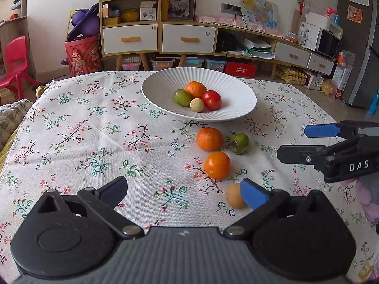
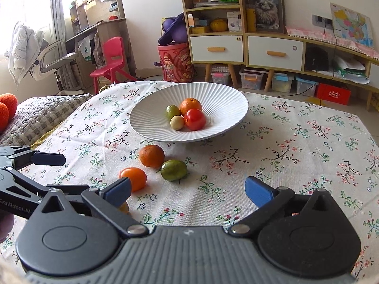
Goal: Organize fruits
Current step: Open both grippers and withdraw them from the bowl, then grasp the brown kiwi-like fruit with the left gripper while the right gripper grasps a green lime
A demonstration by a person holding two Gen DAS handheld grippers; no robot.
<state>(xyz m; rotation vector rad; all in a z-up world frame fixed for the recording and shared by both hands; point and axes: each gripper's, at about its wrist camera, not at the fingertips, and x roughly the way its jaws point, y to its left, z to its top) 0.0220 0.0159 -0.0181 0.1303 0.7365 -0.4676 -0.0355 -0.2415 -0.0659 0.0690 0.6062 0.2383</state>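
Observation:
A white ribbed bowl (image 1: 239,99) (image 2: 225,104) holds an orange (image 1: 195,89), a green fruit (image 1: 182,97), a red tomato (image 1: 211,99) and a small pale ball (image 1: 197,105). On the floral cloth lie a mandarin (image 1: 209,139) (image 2: 151,155), a green fruit (image 1: 239,143) (image 2: 173,170), an orange tomato (image 1: 217,165) (image 2: 133,178) and a small tan fruit (image 1: 233,195), partly behind my left gripper's right finger. My left gripper (image 1: 184,193) is open and empty, low over the cloth. My right gripper (image 2: 188,191) is open and empty; it also shows in the left wrist view (image 1: 293,143).
The table carries a floral cloth (image 1: 94,142). A folded blanket (image 2: 40,116) lies at its left edge. Behind stand a cabinet (image 1: 151,23), a red chair (image 2: 111,61) and storage boxes on the floor.

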